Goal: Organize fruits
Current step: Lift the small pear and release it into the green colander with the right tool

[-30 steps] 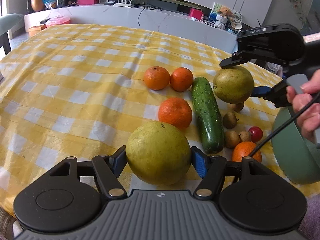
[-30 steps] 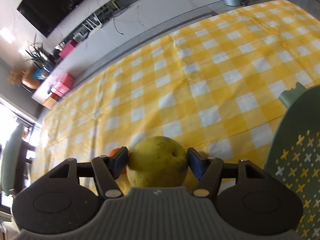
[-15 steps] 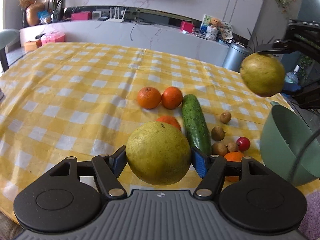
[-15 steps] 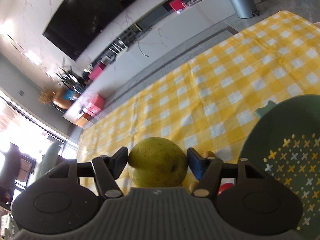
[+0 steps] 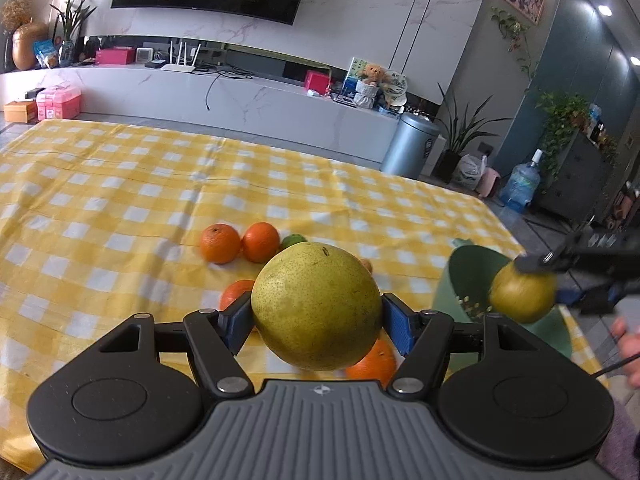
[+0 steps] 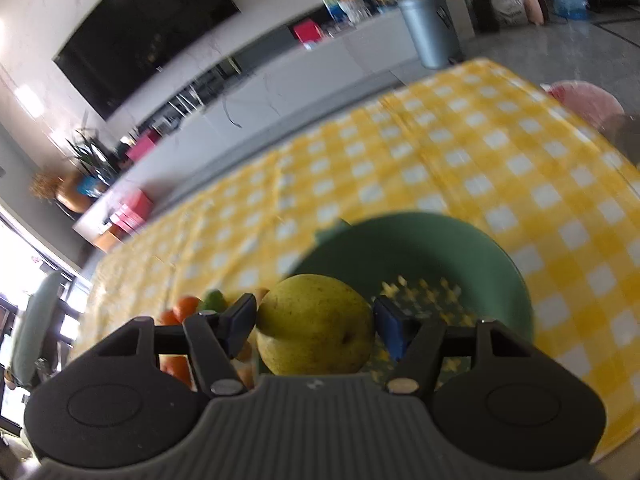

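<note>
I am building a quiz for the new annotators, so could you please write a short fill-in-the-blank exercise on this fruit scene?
1. Each gripper's jaws are closed on a yellow-green ____.
2. The right gripper holds its pear over the green ____.
3. The tablecloth is checked white and ____.
4. Behind the left gripper's pear, two ____ lie side by side.

Missing words: pear; colander; yellow; oranges

pears (image 5: 316,306): 2 | oranges (image 5: 220,243): 4 | green colander (image 6: 420,248): 1 | cucumber (image 5: 293,240): 1
</note>
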Tool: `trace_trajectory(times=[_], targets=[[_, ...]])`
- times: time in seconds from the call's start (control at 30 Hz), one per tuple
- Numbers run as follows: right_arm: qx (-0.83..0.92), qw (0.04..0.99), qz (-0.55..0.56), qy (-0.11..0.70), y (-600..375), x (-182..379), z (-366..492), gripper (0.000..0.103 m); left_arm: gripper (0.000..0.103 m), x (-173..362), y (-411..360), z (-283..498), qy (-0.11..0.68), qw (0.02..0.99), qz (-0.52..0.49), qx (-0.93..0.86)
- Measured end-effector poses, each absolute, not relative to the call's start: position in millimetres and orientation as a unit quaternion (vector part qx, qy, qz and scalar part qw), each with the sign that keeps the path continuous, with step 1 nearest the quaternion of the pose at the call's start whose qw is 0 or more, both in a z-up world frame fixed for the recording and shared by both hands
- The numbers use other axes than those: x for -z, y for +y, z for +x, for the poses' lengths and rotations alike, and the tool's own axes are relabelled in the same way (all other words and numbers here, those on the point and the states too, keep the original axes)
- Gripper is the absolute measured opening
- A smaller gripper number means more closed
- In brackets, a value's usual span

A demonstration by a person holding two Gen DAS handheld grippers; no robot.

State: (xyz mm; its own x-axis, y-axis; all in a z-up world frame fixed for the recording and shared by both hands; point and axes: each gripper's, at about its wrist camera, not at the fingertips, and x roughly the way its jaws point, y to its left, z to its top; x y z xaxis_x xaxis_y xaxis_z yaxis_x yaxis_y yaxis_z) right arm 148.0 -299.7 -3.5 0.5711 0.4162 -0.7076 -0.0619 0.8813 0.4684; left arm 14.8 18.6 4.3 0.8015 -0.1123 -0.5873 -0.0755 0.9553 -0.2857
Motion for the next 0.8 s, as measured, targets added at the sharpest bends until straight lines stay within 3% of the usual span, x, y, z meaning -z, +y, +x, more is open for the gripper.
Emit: trace_trajectory(times=[0.3,0.37,0.57,0.8], targets=[[-0.139,0.793,0.292,0.516,-299.5,72.9,162.5,0.059,0.077,-10.0,3.2,14.5,0.315,0.941,-0.126,0.02],[-0.135,0.796,0.299,0.509,-301.8,73.6,160.7,0.054,0.077,-10.9,1.5,13.6,0.311,0.943,-0.118,0.02],[-0.15,0.811,0.292,0.485,-300.6,59.5,157.7,0.054,0.077,-14.7,-4.8,12.8,0.311,0.943,-0.112,0.023],[-0.165,0.806,0.381,0.421,-331.1,48.3,136.8,0.06,0.077,-30.6,-28.4,19.4,0.316,0.944,-0.087,0.044]])
